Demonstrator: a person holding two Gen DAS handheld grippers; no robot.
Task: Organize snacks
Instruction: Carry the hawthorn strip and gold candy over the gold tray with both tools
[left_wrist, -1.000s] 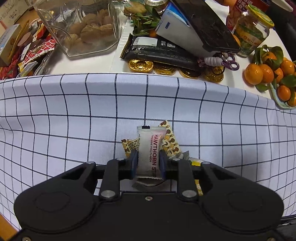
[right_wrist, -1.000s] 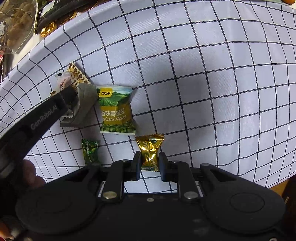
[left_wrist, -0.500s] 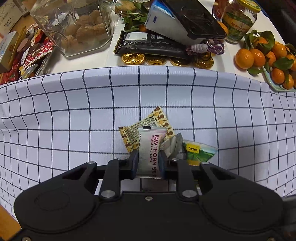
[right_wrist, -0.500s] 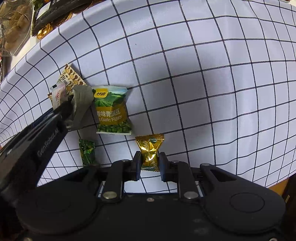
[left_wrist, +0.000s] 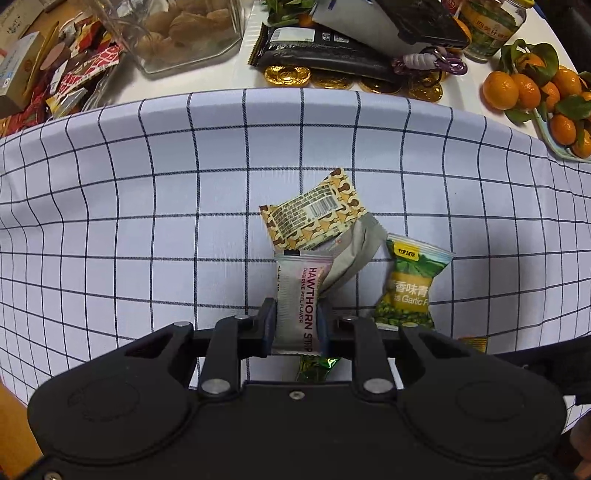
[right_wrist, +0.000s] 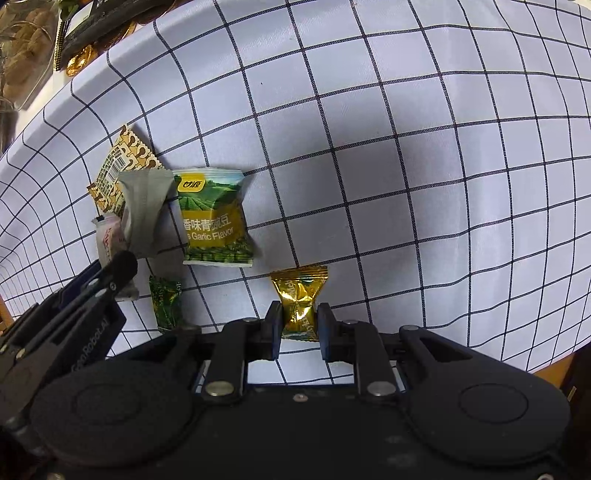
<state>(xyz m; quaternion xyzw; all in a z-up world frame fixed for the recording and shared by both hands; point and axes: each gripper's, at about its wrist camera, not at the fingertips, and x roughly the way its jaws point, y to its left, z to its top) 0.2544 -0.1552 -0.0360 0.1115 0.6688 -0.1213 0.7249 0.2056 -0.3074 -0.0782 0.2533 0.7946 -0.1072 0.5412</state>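
Checked cloth (left_wrist: 147, 206) covers our work area, with jars, gold coins and tangerines (left_wrist: 532, 88) crowded on the table behind it. Our left gripper (left_wrist: 297, 321) points down and pinches the hawthorn strip (left_wrist: 299, 295) by its long edges; its jaws have just been closing, with the strip between them. Just beyond lie a tan packet (left_wrist: 314, 218), a grey wrapper (left_wrist: 354, 254) leaning on it, and the green pea bag (left_wrist: 410, 288) to the right. Our right gripper (right_wrist: 300, 325) is pressed onto the gold candy (right_wrist: 300, 299), taken at its lower half while the twisted top pokes out above the pads. A small green candy (right_wrist: 166, 302) sits on the cloth near the left claw.

We judge all of these light and crinkly — foil and film that slide easily and crush under pressure. The strip seems firm enough to hold mid-length across its width. The candy is best held on its hard centre, not the twisted ends — those would slip or tear
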